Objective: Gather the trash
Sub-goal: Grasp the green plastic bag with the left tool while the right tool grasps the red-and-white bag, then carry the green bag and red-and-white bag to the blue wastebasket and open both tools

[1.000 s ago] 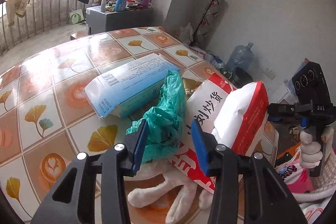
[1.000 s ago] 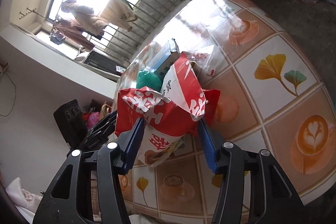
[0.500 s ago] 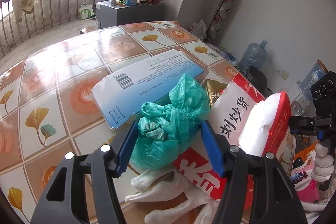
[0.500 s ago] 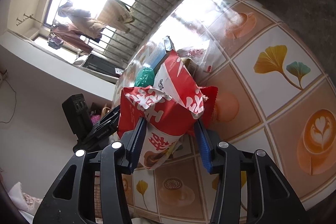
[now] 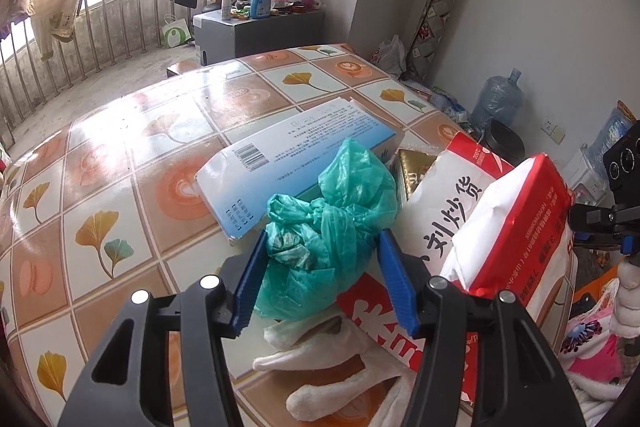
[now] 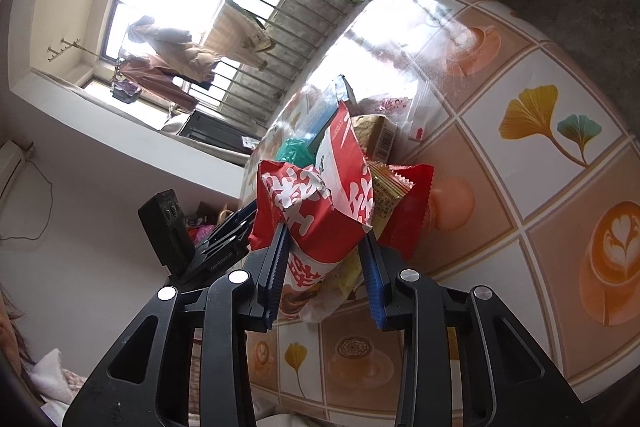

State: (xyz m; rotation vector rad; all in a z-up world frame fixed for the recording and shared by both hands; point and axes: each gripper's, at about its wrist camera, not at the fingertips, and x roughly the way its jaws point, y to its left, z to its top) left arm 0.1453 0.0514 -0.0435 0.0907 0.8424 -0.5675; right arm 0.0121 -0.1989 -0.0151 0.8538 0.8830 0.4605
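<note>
A knotted green plastic bag (image 5: 328,239) lies on the tiled table between the blue fingers of my left gripper (image 5: 322,277), which stands open around it, the pads close to its sides. A large red and white paper bag (image 5: 508,227) stands to the right. My right gripper (image 6: 324,267) is shut on that red and white bag (image 6: 320,211) and holds its edge up. The green bag (image 6: 294,151) shows behind it in the right wrist view. A small yellow snack packet (image 6: 386,191) and a red wrapper (image 6: 412,211) sit at the bag's mouth.
A flat blue and white box (image 5: 296,155) lies behind the green bag. White cloth gloves (image 5: 340,379) lie on the table below my left gripper. A gold packet (image 5: 414,167) sits by the box. A clear plastic bag (image 6: 396,111) lies further along the table (image 6: 540,115).
My left gripper has moved forward until the green bag sits between its fingers. My right gripper has closed further on the red and white bag.
</note>
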